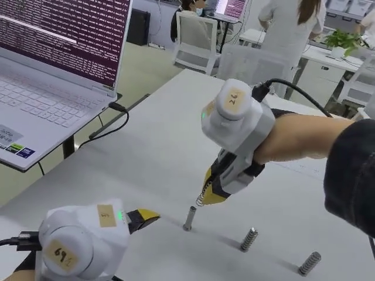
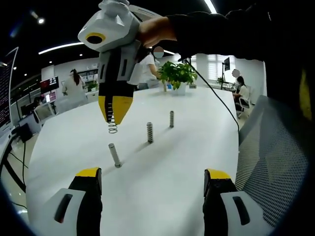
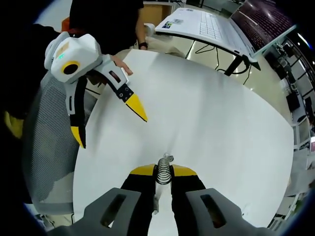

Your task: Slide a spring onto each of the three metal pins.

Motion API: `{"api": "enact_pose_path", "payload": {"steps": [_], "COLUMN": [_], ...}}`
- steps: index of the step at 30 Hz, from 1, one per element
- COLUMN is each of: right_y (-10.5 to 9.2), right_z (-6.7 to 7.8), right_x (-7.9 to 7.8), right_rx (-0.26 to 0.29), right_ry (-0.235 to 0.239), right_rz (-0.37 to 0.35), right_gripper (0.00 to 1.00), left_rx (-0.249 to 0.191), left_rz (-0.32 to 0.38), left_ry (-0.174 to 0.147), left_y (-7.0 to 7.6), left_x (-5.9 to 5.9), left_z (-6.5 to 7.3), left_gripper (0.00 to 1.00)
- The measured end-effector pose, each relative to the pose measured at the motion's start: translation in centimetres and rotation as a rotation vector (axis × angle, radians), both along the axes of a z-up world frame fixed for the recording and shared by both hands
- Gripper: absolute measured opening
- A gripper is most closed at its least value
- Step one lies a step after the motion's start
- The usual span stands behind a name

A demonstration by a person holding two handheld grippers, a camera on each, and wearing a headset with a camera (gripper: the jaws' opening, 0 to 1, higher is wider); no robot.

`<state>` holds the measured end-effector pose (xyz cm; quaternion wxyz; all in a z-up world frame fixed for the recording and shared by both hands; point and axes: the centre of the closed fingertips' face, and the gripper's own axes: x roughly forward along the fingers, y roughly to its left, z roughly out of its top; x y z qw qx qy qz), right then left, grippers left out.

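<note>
A spring (image 1: 201,198) hung clenched in the jaws of the right gripper (image 1: 212,195), just above the one bare pin (image 1: 189,218) on the table (image 1: 146,152), while the left gripper (image 2: 152,174) hovered near, jaws released. Lowered off-axis, the coil could snag the pin's tip and pop free.

Yellow-tipped right claw (image 1: 211,195), silver spring (image 3: 163,174), white table (image 1: 155,155)
</note>
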<state>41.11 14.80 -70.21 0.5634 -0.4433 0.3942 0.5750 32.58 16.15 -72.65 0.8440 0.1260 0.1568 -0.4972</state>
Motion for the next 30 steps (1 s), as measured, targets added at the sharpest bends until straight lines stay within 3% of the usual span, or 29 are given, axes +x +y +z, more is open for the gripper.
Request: {"api": "enact_pose_path", "payload": {"steps": [9, 30], "right_y": [0.4, 0.0], "right_z": [-1.6, -3.3], "right_x": [0.6, 1.1], "right_rx": [-0.026, -0.065], "right_ry": [0.018, 0.039], "right_rz": [0.006, 0.010], "right_gripper": [0.08, 0.09], "left_rx": [0.006, 0.003], "left_rz": [0.013, 0.023], "left_ry": [0.006, 0.026], "left_y": [0.3, 0.3], "left_x": [0.3, 0.3], "left_z": [-0.3, -0.9], "left_gripper": [0.82, 0.79]}}
